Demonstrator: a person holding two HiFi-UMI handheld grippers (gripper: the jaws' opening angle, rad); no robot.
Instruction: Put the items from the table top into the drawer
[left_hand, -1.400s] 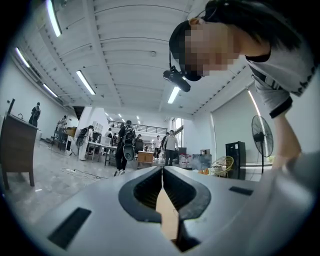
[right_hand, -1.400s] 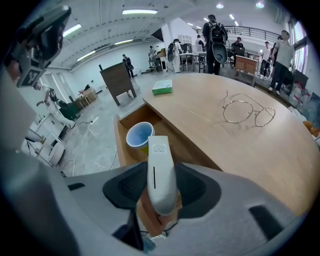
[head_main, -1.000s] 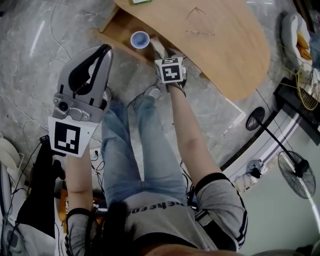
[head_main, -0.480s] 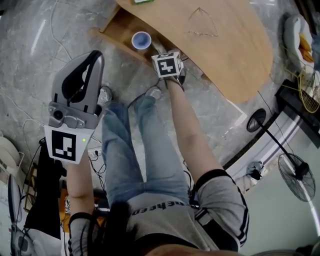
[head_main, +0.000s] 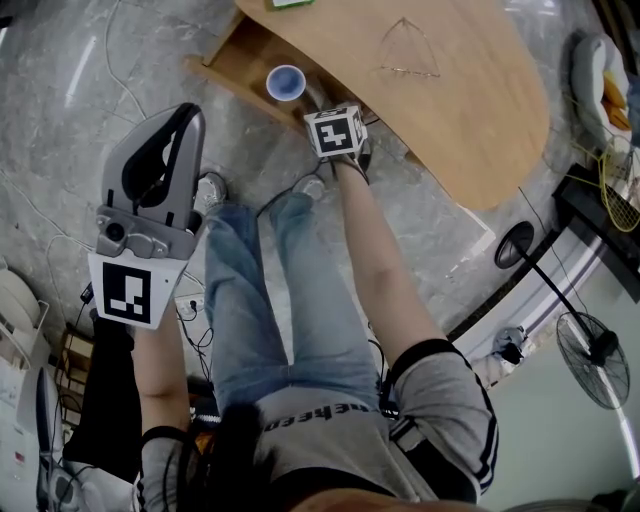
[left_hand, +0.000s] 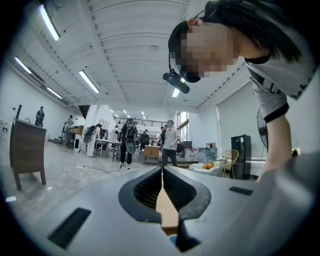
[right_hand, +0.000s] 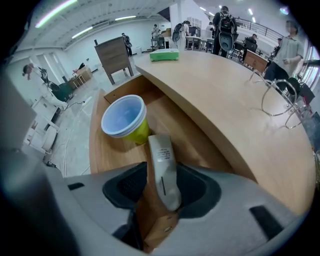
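Where the white tube (right_hand: 160, 150) sits: between the jaws of the right tool (right_hand: 161, 170), over the near end of the open drawer (right_hand: 100, 150). Whether its far end touches the drawer floor cannot be told.
Right tool: tipped steeply downward, with its jaws set wide and clamped on the sides of the tube. The tube runs along the jaws, its rounded end back in the hollow between them and its flatter end towards the cup (right_hand: 125, 117).
Left tool (left_hand: 162, 170): held level out to the person's left, over the floor and well apart from the worktop (right_hand: 225, 100). Its jaws are together with the tips touching, and nothing is between them.
Drawer: wooden, pulled out from under the worktop's curved edge. Its front wall shows just beneath the right tool.
Cup: upright in the drawer, blue inside and yellow-green outside, just beside the tube's far end. Contact between the two cannot be made out.
Worktop: pale wood with a rounded outline. A green box (right_hand: 164, 55) lies at its far end.
Person: stands at the drawer in jeans and a grey top, on a marbled grey floor.
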